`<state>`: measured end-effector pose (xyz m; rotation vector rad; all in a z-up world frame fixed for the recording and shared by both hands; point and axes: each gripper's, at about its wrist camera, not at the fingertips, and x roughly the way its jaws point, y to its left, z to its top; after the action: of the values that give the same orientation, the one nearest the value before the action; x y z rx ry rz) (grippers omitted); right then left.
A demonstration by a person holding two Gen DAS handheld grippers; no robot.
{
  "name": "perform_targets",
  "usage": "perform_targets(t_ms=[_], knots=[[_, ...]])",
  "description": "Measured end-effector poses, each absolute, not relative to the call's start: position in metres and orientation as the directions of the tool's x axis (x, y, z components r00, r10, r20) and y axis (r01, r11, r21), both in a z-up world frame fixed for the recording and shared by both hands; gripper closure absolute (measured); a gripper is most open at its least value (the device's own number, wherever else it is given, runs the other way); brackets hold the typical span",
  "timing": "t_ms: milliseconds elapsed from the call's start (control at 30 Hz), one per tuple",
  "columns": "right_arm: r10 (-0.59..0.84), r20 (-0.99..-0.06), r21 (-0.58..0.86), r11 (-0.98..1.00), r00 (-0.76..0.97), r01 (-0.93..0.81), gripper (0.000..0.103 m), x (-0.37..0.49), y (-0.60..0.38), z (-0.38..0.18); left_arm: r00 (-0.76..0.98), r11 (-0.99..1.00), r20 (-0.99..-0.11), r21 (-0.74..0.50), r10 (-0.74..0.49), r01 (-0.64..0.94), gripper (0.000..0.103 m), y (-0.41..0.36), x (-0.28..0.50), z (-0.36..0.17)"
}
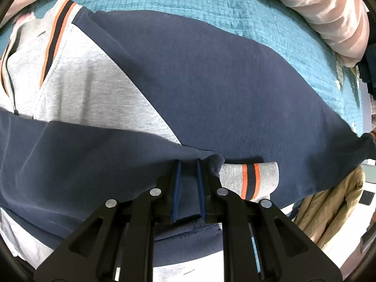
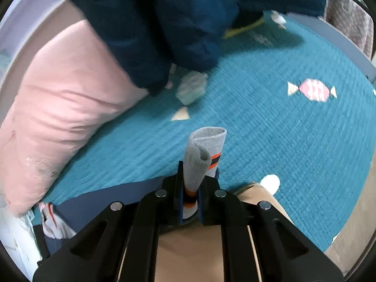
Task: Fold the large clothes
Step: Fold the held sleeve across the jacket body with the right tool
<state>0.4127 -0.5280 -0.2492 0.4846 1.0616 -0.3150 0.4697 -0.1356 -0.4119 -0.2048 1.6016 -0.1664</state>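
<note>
Left gripper [image 1: 188, 164] pinches navy hem, right gripper [image 2: 189, 164] clamps striped cuff [image 2: 206, 150]; sweatshirt [image 1: 188, 82] sleeve half-folded, body folds likely remain.

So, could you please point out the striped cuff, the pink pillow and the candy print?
striped cuff [image 2: 206, 150]: right wrist view, grey ribbed fold.
pink pillow [image 2: 70, 89]: right wrist view, its broad side.
candy print [image 2: 313, 91]: right wrist view, pink middle.

Jacket [image 1: 199, 82] lies on the bedspread [image 1: 211, 2], pillow [image 1: 329, 11] beyond it at 1 o'clock. Left gripper [image 1: 188, 164] clamps the hem at 6 o'clock; right gripper [image 2: 190, 176] clamps the cuff [image 2: 202, 155].
</note>
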Motion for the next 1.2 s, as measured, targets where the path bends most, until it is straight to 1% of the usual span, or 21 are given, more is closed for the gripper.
perform_targets(t_ms=[100, 267, 367, 633, 767, 967, 1067, 1200], knots=[[0.019, -0.864, 0.264, 0.867, 0.503, 0.422, 0.095, 0.406, -0.511, -0.226, -0.036, 0.972, -0.972, -0.233, -0.234, -0.029, 0.093, -0.137, 0.466, -0.405], [0.087, -0.814, 0.295, 0.913, 0.575, 0.281, 0.095, 0.396, -0.459, -0.178, 0.000, 0.974, -0.974, -0.227, -0.227, -0.010, 0.093, -0.133, 0.458, -0.376], [0.131, -0.796, 0.294, 0.937, 0.592, 0.189, 0.095, 0.389, -0.421, -0.156, 0.032, 0.968, -0.967, -0.252, -0.252, -0.010, 0.093, -0.122, 0.453, -0.353], [0.261, -0.767, 0.284, 0.957, 0.586, -0.055, 0.095, 0.377, -0.303, -0.115, 0.145, 0.974, -0.964, -0.227, -0.222, -0.018, 0.093, -0.067, 0.432, -0.281], [0.319, -0.773, 0.283, 0.947, 0.548, -0.153, 0.095, 0.373, -0.244, -0.108, 0.216, 0.976, -0.956, -0.214, -0.201, -0.039, 0.093, -0.027, 0.413, -0.248], [0.381, -0.797, 0.269, 0.918, 0.469, -0.291, 0.095, 0.369, -0.145, -0.112, 0.276, 0.974, -0.947, -0.201, -0.165, -0.108, 0.093, 0.050, 0.389, -0.219], [0.408, -0.816, 0.280, 0.899, 0.410, -0.338, 0.095, 0.369, -0.089, -0.124, 0.291, 0.970, -0.946, -0.193, -0.143, -0.149, 0.092, 0.086, 0.376, -0.214], [0.395, -0.850, 0.260, 0.890, 0.348, -0.376, 0.094, 0.369, -0.025, -0.150, 0.302, 0.956, -0.942, -0.216, -0.149, -0.199, 0.092, 0.136, 0.355, -0.218]])
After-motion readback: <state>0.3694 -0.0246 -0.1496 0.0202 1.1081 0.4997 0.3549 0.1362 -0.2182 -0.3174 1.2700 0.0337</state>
